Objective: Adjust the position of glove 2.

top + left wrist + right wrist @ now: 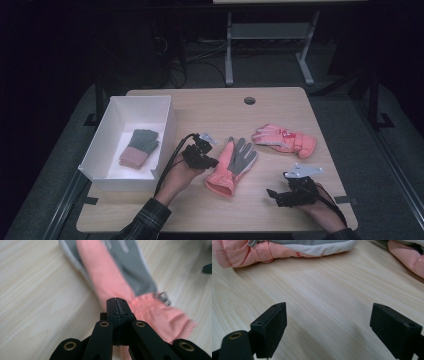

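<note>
A light wooden table (210,107) is carrying a white open box (165,125), a palm-up pink-and-grey glove (233,165) and a second pink glove (285,140).

Bench (260,210): pale wood grain. Nearer glove (231,165): salmon pink, grey palm. Glove beyond it (284,140): pink, grey and white trim. Box (100,150) left of these: white. Folded knit glove (139,148) inside: green, dusty-pink cuff. Tools (212,161) (272,194): black.

We see a matt, pale wood-grain desk (280,200), a padded pink cloth glove (110,277) with a grey textured palm, and matt black plastic on the left tool (117,305).
</note>
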